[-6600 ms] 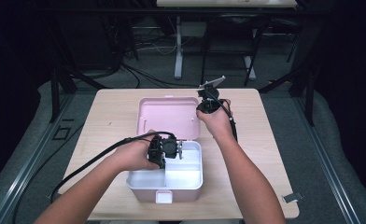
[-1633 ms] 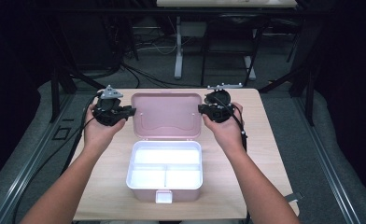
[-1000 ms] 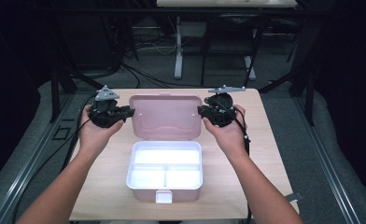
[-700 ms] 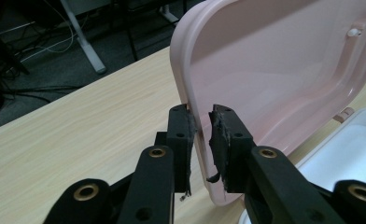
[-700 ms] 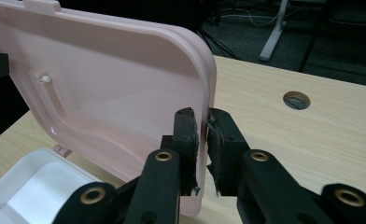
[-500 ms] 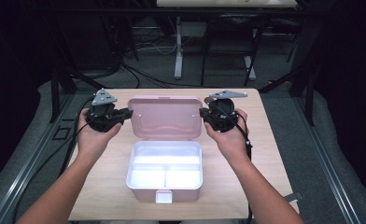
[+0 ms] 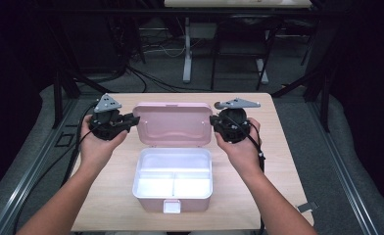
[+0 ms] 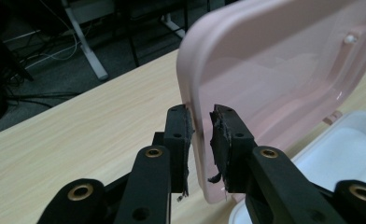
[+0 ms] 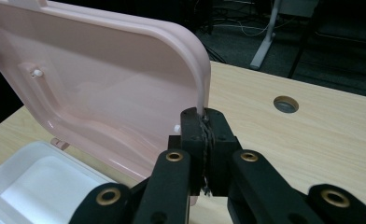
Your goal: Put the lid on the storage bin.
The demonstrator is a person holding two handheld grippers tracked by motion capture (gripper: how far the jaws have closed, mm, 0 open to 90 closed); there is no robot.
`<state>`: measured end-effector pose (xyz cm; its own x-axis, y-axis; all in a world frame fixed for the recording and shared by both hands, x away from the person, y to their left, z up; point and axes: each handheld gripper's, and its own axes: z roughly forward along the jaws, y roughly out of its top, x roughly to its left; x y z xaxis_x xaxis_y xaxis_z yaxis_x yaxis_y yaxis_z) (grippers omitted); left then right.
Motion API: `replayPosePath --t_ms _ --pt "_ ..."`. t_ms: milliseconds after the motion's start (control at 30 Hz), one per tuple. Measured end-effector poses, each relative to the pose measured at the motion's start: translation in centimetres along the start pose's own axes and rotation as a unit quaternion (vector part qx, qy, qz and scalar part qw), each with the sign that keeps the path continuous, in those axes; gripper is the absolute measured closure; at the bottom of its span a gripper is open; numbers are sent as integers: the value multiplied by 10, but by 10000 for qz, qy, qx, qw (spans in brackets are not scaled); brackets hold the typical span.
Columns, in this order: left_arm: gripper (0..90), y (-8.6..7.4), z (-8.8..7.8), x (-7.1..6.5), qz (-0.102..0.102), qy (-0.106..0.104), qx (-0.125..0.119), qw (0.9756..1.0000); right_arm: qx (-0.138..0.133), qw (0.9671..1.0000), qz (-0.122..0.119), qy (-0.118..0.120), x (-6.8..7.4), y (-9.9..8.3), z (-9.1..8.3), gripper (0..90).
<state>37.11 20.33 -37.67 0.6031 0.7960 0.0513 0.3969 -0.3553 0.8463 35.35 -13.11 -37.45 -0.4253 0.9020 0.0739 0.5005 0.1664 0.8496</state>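
Observation:
A pink lid [image 7: 173, 122] stands tilted up off the table behind a white two-compartment box [image 7: 156, 161], which is empty. My left gripper [image 7: 130, 119] is at the lid's left edge. In the left gripper view the left gripper [image 8: 200, 128] straddles the lid [image 8: 274, 70] with a small gap at each pad; its jaws have just been opening. My right gripper [image 7: 213, 120] is at the right edge. In the right gripper view the right gripper [image 9: 203, 126] is shut on the lid's rim [image 9: 200, 88]. The box also shows in both gripper views [image 8: 349, 144] [image 9: 27, 182].
The light wooden table [image 7: 288, 147] has a round cable hole [image 9: 286, 103] at its right. The box's pink latch [image 7: 172, 205] faces the front edge. Cables trail from both grippers over the table's sides. Desk legs and wires stand on the dark floor behind.
Earlier the left gripper was down at the white box; it now sits at the lid's left edge. Over the last second the lid has tipped up slightly, and both hands have stayed about in place.

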Motion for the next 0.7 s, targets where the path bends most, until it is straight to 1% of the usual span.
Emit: replayPosePath --t_ms 33,200,233,267,300,400,567,600,633,700 --pt "757 3 0 1 -11 17 -45 10000 -1 10000 6 65 -1 0 0 884" --pt "762 10 -3 -2 78 170 -96 9998 -6 10000 2 19 -1 -1 0 884" --pt "762 11 -3 -2 60 171 -134 9997 -13 10000 1 26 -1 -1 0 884" --pt "766 13 -4 -2 50 179 -107 9998 -16 10000 0 36 -1 -1 -1 884" --pt "788 13 -4 -2 55 198 -110 9997 -18 10000 0 45 -1 -1 -1 883" --pt "802 14 -5 -2 -16 172 -99 9998 -17 10000 -33 47 -1 -1 -1 879" --pt "804 13 -7 -3 -12 154 -104 9998 -49 9999 -40 102 -3 1 1 856" --pt "804 13 -7 -2 -14 133 -97 9999 -52 10000 -11 14 -2 2 1 845" --pt "804 13 -7 -3 -14 135 -99 9999 -94 9998 -10 156 -3 5 1 833" --pt "804 13 -8 -3 -10 135 -104 9999 -137 9998 -12 117 -2 8 1 830"
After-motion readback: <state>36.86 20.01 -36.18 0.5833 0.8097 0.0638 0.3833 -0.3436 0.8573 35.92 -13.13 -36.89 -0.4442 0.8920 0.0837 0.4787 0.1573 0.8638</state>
